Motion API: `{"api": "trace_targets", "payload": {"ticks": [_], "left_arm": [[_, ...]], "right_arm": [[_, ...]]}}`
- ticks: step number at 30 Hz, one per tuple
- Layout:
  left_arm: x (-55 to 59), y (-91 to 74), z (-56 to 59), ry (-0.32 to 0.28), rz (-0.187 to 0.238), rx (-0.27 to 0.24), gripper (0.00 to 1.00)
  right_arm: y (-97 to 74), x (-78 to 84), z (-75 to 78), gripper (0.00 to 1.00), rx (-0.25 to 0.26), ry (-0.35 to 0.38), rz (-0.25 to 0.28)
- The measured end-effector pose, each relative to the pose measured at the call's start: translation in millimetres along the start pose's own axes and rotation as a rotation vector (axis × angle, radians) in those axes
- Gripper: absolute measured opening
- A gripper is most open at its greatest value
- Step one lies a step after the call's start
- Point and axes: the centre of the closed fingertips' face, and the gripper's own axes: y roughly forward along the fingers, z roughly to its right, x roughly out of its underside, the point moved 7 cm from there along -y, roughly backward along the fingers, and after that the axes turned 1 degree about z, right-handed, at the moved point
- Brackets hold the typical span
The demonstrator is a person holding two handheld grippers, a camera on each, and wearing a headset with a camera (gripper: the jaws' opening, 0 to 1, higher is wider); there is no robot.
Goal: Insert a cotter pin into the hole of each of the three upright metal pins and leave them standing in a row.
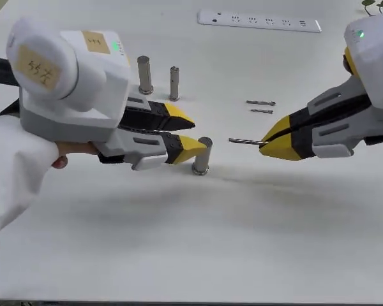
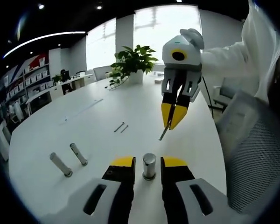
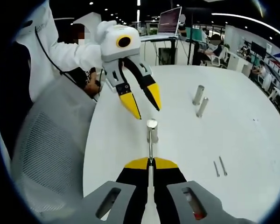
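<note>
Head view.
- White worktop (image 1: 179,242) spans the frame.
- Left gripper (image 1: 195,134), centre left: jaws apart, yellow tips either side of the head of the nearest metal pin (image 1: 202,156). In the left gripper view that pin stands upright between the two tips. Cannot tell whether either tip touches it.
- Right gripper (image 1: 268,143), centre right: jaws together, clamped on one cotter pin (image 1: 246,141). The pin lies level and points left at the nearest metal pin, its free end just short of it, not touching.
- Power strip (image 1: 258,20) at upper centre, near the far edge.
- Two more metal pins, (image 1: 144,75) and (image 1: 174,83), upright side by side above the left gripper.
- Two loose cotter pins, (image 1: 260,102) and (image 1: 262,111), flat and parallel on the worktop above the held one.
</note>
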Motion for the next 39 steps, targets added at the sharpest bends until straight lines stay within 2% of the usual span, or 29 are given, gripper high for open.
{"api": "trace_targets", "payload": {"ticks": [3, 8, 13, 20, 23, 39], "left_arm": [[1.6, 4.1, 1.7, -0.003, -0.006, 0.024, 0.20], [5.9, 13.0, 2.1, 0.015, -0.033, 0.043, 0.19], [7.2, 17.7, 1.0, 0.023, -0.043, 0.051, 0.18], [4.1, 21.3, 1.1, 0.046, -0.041, 0.051, 0.10], [4.2, 21.4, 0.6, 0.029, -0.042, 0.053, 0.10], [4.4, 20.7, -1.1, 0.033, -0.039, 0.055, 0.10]], "right_arm": [[3.9, 0.9, 2.1, 0.00, -0.006, -0.004, -0.011], [9.7, 2.5, 5.3, 0.00, -0.020, -0.014, -0.016], [12.6, 3.5, 4.5, 0.00, -0.027, -0.025, -0.027], [15.8, 2.5, 5.2, 0.00, -0.033, -0.026, -0.020], [17.7, 1.1, 5.2, 0.00, -0.039, -0.028, -0.016], [27.6, -6.2, 8.2, 0.00, -0.052, -0.058, -0.006]]}}
